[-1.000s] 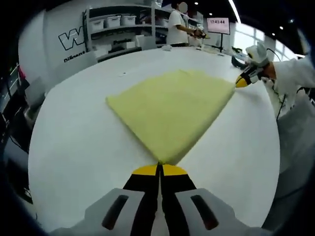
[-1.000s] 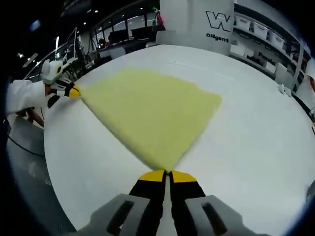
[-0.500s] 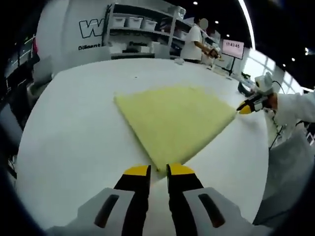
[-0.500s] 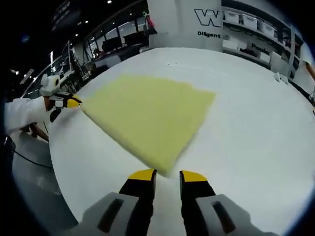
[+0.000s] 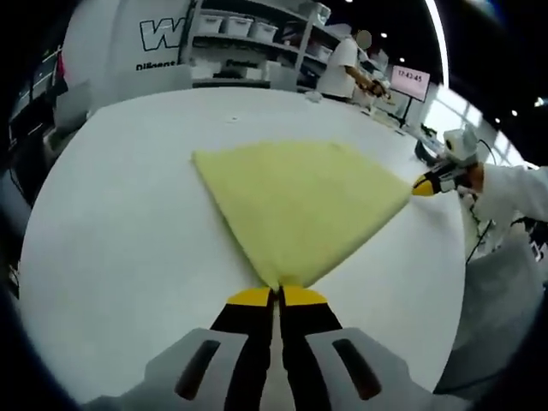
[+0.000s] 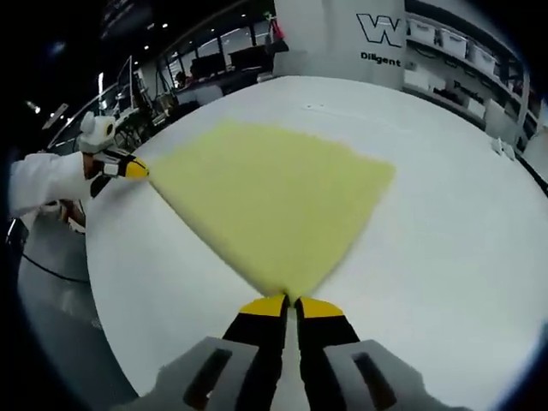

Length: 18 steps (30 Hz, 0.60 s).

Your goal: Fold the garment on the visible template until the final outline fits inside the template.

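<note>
Two corners of the flat pale-yellow cloth garment (image 5: 300, 205) are pinched by the left tool (image 5: 276, 297) and right tool (image 6: 290, 301); uneven lifting off the white round tabletop (image 5: 111, 223) could skew the fold.

Grey left gripper (image 5: 277, 295) and right gripper (image 6: 291, 304), black yellow-tipped fingers (image 5: 253, 299); white sleeve (image 5: 518, 188).

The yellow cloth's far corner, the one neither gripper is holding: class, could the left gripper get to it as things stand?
Probably not right away. The left gripper is shut on the yellow cloth's near corner, so it would have to let go first. Otherwise the white table around the far corner lies bare, with nothing in the way.
</note>
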Available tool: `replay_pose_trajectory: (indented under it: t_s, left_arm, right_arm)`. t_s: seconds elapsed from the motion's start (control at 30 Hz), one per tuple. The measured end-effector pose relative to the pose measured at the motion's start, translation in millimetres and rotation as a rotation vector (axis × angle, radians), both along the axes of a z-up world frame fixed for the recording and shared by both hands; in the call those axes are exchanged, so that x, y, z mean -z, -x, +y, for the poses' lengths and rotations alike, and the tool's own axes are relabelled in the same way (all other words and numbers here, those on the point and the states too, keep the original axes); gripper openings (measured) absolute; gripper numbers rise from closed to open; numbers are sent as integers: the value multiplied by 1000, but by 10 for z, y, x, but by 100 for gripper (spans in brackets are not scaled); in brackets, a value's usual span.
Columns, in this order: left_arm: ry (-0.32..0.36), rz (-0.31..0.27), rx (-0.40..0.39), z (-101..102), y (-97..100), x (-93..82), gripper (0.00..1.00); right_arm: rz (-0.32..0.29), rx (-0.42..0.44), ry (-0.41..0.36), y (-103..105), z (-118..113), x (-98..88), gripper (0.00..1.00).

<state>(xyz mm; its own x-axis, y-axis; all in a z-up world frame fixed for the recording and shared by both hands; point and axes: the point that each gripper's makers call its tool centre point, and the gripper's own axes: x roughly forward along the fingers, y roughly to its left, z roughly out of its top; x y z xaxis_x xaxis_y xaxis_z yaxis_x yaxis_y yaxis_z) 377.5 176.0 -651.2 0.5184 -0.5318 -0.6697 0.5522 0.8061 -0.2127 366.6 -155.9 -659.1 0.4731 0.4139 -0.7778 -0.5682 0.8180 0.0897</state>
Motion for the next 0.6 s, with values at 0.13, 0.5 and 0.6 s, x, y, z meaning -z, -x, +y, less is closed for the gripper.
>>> replay_pose_trajectory:
  t_s: [0.13, 0.5, 0.6]
  left_arm:
    - [-22, -4, -7, 38, 53, -7, 0]
    - [-21, -6, -45, 209, 300, -37, 0]
    - [-23, -5, -54, 244, 332, -33, 0]
  right_arm:
    - [-4, -21, 14, -3, 21, -2, 1]
    - [7, -77, 19, 54, 165, 5, 1]
    - [16, -87, 15, 108, 181, -1, 1]
